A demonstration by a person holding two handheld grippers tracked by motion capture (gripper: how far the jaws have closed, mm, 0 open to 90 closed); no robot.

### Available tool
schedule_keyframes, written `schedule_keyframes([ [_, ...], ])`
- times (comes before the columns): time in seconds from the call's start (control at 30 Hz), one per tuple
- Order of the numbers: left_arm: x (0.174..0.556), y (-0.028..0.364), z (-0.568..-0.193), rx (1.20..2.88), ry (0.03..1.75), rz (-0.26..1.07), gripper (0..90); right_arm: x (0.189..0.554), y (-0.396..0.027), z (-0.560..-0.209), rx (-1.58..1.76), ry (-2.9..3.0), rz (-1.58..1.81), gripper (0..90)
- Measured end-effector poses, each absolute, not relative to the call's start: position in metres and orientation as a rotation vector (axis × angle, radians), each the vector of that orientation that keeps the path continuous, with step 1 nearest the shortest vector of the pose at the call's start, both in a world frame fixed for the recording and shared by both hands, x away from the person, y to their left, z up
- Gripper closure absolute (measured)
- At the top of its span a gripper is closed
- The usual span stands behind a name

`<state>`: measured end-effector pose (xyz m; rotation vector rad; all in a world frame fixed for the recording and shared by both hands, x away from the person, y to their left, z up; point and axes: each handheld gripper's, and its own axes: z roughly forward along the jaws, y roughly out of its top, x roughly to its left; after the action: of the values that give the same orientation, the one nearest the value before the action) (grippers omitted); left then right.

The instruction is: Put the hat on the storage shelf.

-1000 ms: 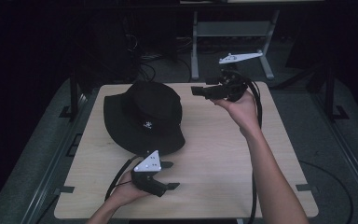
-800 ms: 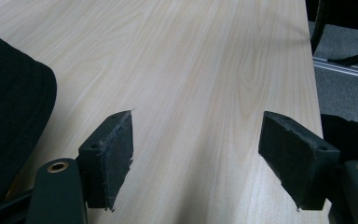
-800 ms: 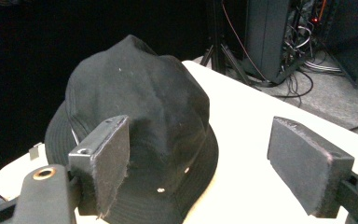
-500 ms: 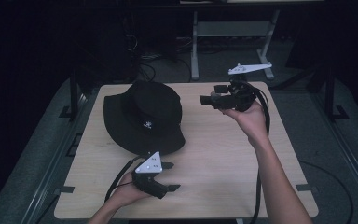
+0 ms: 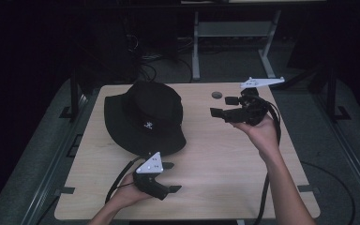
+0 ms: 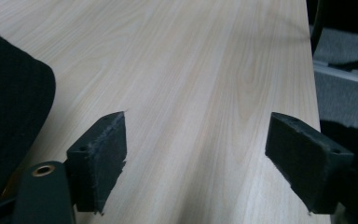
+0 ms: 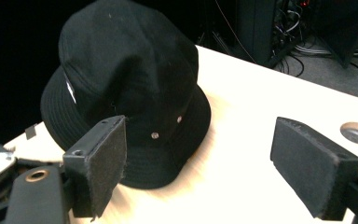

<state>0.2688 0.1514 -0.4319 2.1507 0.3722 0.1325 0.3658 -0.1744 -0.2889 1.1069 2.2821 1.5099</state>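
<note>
A black bucket hat (image 5: 145,117) with a small white logo lies crown up on the far left of the wooden table (image 5: 215,159). My left gripper (image 5: 172,177) rests near the front edge, just in front of the hat's brim (image 6: 9,107), pointing right. It is open (image 6: 196,135), its jaws have just been opening, and only bare table lies between them. My right gripper (image 5: 221,106) hovers to the right of the hat and points at it (image 7: 126,79). It is open too (image 7: 198,140), its jaws have just widened, and nothing is between them.
A round cable hole (image 5: 216,95) sits in the table near the far edge, close to my right gripper. The table's right edge (image 6: 310,70) runs beyond my left gripper. A metal stand (image 5: 197,47) and loose cables lie on the floor behind the table.
My right hand has come down and toward the near right, away from the table's far edge. Both pairs of jaws stand slightly wider. The left hand has stayed put.
</note>
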Motion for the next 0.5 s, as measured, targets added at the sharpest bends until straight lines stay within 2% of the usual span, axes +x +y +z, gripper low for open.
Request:
schedule_keyframes([
  [0.5,0.267,0.15,-0.432,2.147,0.373,0.143,18.2,0.329,-0.216,-0.321,1.173,2.223,1.49,16.2],
])
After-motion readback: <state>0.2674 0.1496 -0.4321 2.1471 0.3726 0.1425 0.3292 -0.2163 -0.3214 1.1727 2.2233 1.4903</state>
